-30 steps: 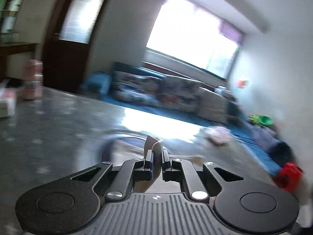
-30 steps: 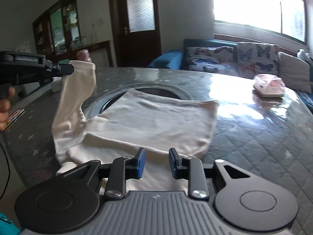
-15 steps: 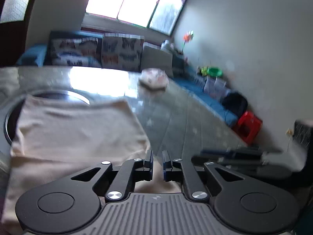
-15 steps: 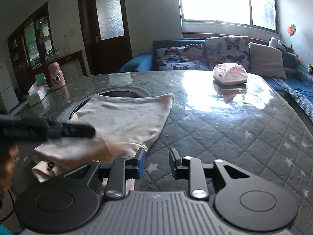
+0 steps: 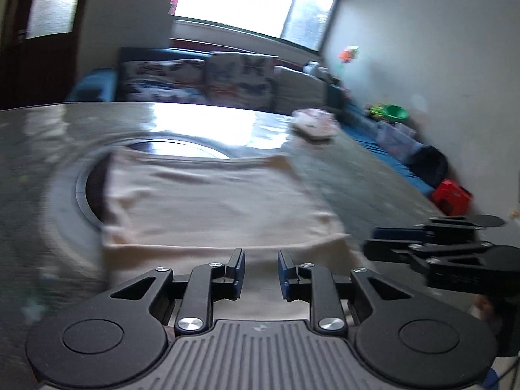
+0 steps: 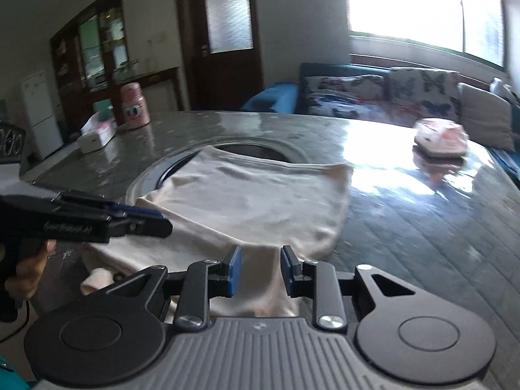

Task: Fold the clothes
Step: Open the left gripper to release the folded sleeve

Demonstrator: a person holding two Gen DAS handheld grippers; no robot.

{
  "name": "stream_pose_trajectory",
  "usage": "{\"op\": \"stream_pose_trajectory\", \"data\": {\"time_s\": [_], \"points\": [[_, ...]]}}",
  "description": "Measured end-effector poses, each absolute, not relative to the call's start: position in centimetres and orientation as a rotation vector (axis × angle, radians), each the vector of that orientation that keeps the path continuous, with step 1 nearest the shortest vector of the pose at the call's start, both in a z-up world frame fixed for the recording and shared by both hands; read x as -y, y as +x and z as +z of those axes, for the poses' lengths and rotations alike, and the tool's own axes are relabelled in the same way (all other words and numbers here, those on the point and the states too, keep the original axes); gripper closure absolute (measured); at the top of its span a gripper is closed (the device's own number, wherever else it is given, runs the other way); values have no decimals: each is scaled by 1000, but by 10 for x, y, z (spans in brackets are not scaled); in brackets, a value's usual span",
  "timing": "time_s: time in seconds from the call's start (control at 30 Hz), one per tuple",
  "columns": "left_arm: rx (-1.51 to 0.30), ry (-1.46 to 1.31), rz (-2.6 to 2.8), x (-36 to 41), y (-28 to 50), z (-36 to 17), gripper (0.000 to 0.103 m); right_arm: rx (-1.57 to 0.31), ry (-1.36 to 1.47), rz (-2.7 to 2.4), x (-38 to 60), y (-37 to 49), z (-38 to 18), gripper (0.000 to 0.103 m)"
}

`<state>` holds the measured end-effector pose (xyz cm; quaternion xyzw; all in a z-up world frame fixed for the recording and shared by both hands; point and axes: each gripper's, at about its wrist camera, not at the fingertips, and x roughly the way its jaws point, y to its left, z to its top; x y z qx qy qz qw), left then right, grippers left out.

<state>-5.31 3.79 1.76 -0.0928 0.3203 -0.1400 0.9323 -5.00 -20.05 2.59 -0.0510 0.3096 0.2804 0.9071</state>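
A cream shirt [image 5: 211, 204] lies flat on the grey quilted table [image 5: 373, 175], partly over a round recess; it also shows in the right wrist view [image 6: 247, 204]. My left gripper [image 5: 260, 268] is open and empty, just above the shirt's near edge. My right gripper [image 6: 260, 268] is open and empty over the shirt's near right corner. The left gripper appears at the left of the right wrist view [image 6: 143, 221]. The right gripper appears at the right of the left wrist view [image 5: 390, 240].
A pink tissue box [image 6: 440, 138] sits at the table's far right. A pink bottle [image 6: 135, 107] and a white box [image 6: 97, 133] stand at the far left. A sofa [image 6: 373, 94] lies behind the table. A red stool [image 5: 451, 196] stands on the floor.
My left gripper carried the sleeve across the shirt, laid it down and opened. It now sits back at the near edge. My right gripper stayed open and shifted slightly.
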Motion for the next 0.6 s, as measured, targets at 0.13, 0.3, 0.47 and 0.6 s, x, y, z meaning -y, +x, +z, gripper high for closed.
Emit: {"op": "stream_pose_trajectory", "data": {"time_s": [0.13, 0.3, 0.47, 0.6], "points": [[-673, -209, -202, -65, -40, 6, 81, -670, -122, 599, 177, -33, 14, 78], [-692, -218, -186, -82, -38, -4, 81, -726, -143, 592, 166, -20, -2, 80], [-678, -177, -220, -85, -48, 1, 80, -709, -167, 594, 169, -33, 5, 80], [-664, -136, -288, -84, -60, 7, 79, -733, -185, 586, 170, -42, 4, 80]]}}
